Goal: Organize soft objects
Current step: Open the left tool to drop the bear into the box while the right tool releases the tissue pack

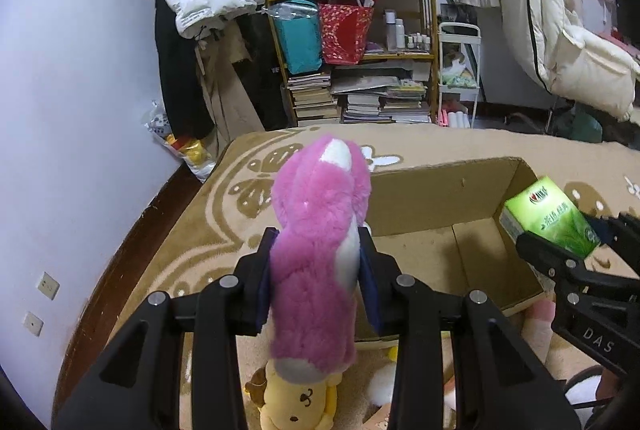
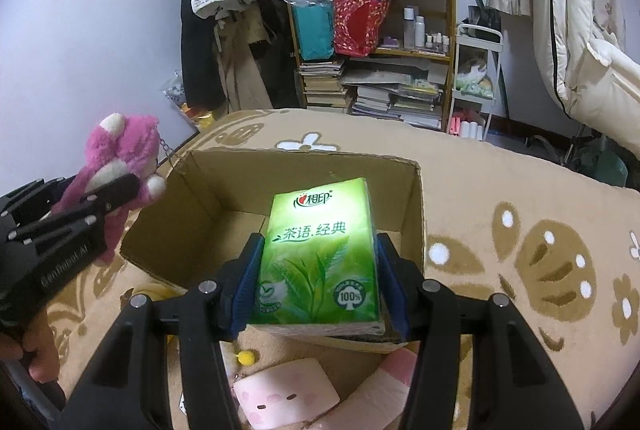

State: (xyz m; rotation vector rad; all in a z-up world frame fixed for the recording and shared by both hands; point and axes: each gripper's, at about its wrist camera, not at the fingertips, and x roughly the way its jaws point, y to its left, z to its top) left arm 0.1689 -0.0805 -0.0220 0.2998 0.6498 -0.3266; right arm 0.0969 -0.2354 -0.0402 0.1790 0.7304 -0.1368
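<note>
My left gripper [image 1: 318, 246] is shut on a pink plush bear [image 1: 320, 230], holding it above the left edge of an open cardboard box [image 1: 452, 190]. From the right wrist view the same pink plush bear [image 2: 120, 166] hangs left of the cardboard box [image 2: 208, 206], in the left gripper [image 2: 116, 194]. My right gripper [image 2: 318, 258] is shut on a green tissue pack [image 2: 320, 254], held over the box's near side. That tissue pack [image 1: 552, 218] and the right gripper [image 1: 568, 242] show at the right of the left wrist view. The box bottom that shows is bare.
Box and toys lie on a beige patterned rug [image 2: 520, 250]. A yellow plush dog [image 1: 296, 402] lies below the left gripper. A pink plush face [image 2: 284, 394] and a pink-white soft item [image 2: 384, 382] lie near the box. Behind stands a cluttered shelf [image 1: 360, 50].
</note>
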